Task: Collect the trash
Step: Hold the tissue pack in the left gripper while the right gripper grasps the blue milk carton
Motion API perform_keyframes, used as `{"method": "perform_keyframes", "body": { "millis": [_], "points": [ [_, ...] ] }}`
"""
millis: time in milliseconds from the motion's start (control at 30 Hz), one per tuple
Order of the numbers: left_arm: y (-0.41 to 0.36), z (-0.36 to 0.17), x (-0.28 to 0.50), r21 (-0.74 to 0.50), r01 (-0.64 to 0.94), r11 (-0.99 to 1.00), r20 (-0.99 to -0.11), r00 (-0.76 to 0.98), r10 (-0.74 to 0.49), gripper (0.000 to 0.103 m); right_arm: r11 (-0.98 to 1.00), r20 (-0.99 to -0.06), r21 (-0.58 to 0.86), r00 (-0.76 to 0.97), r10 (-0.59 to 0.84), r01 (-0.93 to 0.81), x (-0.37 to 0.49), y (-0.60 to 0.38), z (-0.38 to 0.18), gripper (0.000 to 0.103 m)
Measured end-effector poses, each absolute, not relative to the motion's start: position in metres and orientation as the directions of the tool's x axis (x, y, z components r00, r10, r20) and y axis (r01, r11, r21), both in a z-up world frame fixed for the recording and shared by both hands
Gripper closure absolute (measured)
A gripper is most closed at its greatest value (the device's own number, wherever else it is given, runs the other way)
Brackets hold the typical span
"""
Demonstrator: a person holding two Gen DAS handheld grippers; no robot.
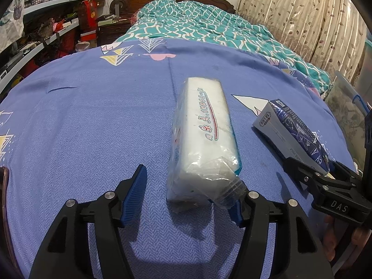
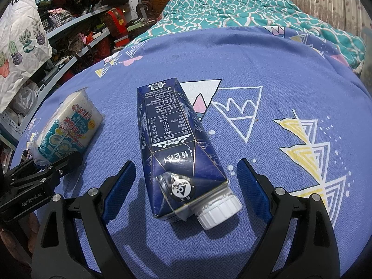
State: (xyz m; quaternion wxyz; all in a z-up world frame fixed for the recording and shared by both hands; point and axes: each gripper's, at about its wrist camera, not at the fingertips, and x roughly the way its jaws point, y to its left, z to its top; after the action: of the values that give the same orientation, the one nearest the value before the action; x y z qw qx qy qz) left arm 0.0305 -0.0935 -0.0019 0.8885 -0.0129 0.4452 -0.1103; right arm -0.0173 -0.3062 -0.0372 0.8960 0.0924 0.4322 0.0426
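Right wrist: milk carton lengthwise, cap nearest.

A bed fills most of both views, covered with a blue-violet sheet printed with white, yellow and pink triangles. A teal patterned quilt lies bunched across the top of the frame, against the carved wooden headboard. In the left wrist view a plastic-wrapped tissue pack lies lengthwise at centre, with a dark blue milk carton lying at the right. In the right wrist view the carton lies on its side at centre, white cap toward the bottom, the pack at left.
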Motion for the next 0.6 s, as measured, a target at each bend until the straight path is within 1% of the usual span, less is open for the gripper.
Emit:
{"method": "perform_keyframes", "body": {
  "millis": [167, 200, 267, 300, 333, 367, 433, 600],
  "points": [
    [-0.095, -0.003, 0.034, -0.118, 0.193, 0.974, -0.789, 0.577, -0.209, 0.042, 0.979, -0.765, 0.204, 0.626, 0.154, 0.008, -0.018, -0.307, -0.037, 0.015],
    [-0.095, -0.003, 0.035, -0.115, 0.195, 0.974, -0.79, 0.577, -0.209, 0.041, 0.977, -0.76, 0.215, 0.63, 0.157, 0.017, -0.019, -0.31, -0.037, 0.017],
    [-0.095, -0.004, 0.038, -0.109, 0.202, 0.973, -0.791, 0.576, -0.208, 0.041, 0.97, -0.749, 0.239, 0.643, 0.16, 0.038, -0.022, -0.316, -0.036, 0.029],
    [-0.095, -0.004, 0.039, -0.107, 0.203, 0.973, -0.791, 0.575, -0.207, 0.041, 0.967, -0.743, 0.251, 0.65, 0.161, 0.047, -0.023, -0.319, -0.036, 0.037],
    [-0.095, -0.004, 0.04, -0.105, 0.204, 0.973, -0.792, 0.575, -0.206, 0.042, 0.961, -0.734, 0.269, 0.659, 0.163, 0.061, -0.026, -0.324, -0.035, 0.042],
    [-0.095, -0.004, 0.04, -0.104, 0.207, 0.973, -0.791, 0.576, -0.207, 0.045, 0.958, -0.728, 0.28, 0.665, 0.166, 0.067, -0.028, -0.327, -0.035, 0.05],
    [-0.095, -0.004, 0.042, -0.111, 0.219, 0.969, -0.787, 0.575, -0.221, 0.074, 0.951, -0.724, 0.292, 0.673, 0.151, 0.101, -0.038, -0.334, -0.034, 0.051],
    [-0.105, -0.001, 0.039, -0.135, 0.311, 0.941, -0.779, 0.554, -0.295, 0.076, 0.941, -0.718, 0.314, 0.68, 0.148, 0.126, -0.072, -0.358, -0.029, 0.052]
  ]
}}
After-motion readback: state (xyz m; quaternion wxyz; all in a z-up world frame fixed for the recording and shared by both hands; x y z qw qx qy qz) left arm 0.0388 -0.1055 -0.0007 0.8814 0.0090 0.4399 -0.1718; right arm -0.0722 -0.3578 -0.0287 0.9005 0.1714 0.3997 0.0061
